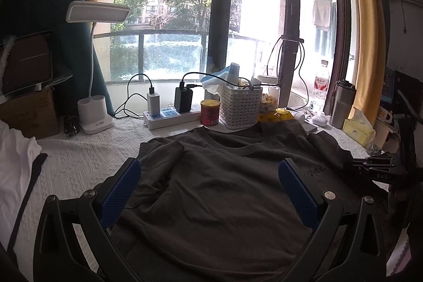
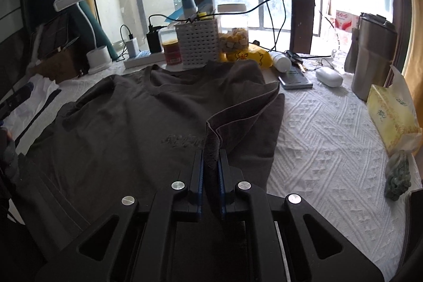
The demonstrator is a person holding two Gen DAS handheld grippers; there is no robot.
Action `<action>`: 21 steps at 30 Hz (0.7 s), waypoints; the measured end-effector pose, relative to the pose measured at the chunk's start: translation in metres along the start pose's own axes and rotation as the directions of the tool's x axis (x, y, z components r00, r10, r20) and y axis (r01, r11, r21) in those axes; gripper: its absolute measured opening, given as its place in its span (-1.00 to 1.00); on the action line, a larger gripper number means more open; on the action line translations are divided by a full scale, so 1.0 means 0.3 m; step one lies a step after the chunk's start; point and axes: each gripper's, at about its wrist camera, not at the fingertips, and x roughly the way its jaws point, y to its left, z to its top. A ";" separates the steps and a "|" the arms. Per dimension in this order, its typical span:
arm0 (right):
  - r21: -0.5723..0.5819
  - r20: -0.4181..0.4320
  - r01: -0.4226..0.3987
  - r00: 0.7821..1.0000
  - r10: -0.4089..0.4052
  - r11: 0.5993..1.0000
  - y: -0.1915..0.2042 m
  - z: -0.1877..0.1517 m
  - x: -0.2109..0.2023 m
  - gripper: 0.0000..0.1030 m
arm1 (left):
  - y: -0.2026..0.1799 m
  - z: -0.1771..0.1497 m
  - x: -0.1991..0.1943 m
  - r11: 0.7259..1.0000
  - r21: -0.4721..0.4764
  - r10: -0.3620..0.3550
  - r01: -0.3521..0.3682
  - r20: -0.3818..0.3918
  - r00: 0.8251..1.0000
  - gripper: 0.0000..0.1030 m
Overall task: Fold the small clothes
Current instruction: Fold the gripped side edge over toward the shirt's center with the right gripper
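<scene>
A dark grey T-shirt [image 1: 219,192] lies spread on the white textured tablecloth [image 1: 87,157], collar toward the window. Its left sleeve is folded in over the body. My left gripper [image 1: 208,168] is open and empty, hovering over the shirt's chest, blue pads on either side. In the right wrist view the same T-shirt [image 2: 119,123] fills the middle. My right gripper [image 2: 211,157] is shut on a raised fold of the shirt's right sleeve edge and lifts it above the cloth. The right gripper also shows at the right edge of the left wrist view [image 1: 375,165].
At the back stand a white desk lamp [image 1: 92,107], a power strip [image 1: 169,118], a red can [image 1: 210,112] and a white perforated basket [image 1: 239,107]. A steel tumbler [image 2: 370,57], a yellow tissue pack [image 2: 391,115] and a white case [image 2: 329,77] are on the right. White clothing [image 1: 15,163] lies left.
</scene>
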 end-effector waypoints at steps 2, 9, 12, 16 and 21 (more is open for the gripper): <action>-0.019 -0.015 -0.013 1.000 0.013 1.000 0.025 -0.015 0.010 -0.79 | 0.002 -0.005 -0.011 1.000 0.001 0.005 -0.005 0.000 1.000 0.99; -0.072 -0.060 -0.045 0.997 0.040 0.996 0.087 -0.035 0.026 -0.48 | 0.020 -0.013 -0.042 1.000 -0.006 0.017 -0.017 0.009 1.000 0.99; -0.110 -0.109 -0.057 0.993 0.045 0.992 0.121 -0.050 0.048 0.05 | 0.035 -0.022 -0.051 1.000 -0.011 0.023 -0.023 0.004 1.000 0.99; -0.134 -0.148 -0.039 0.989 0.019 0.990 0.154 -0.066 0.056 0.12 | 0.065 -0.026 -0.057 0.999 -0.027 0.032 -0.032 -0.004 0.999 0.99; -0.092 -0.121 -0.026 0.993 0.015 0.995 0.146 -0.046 0.012 0.12 | 0.102 -0.031 -0.058 0.998 -0.051 0.043 -0.043 -0.004 0.999 0.99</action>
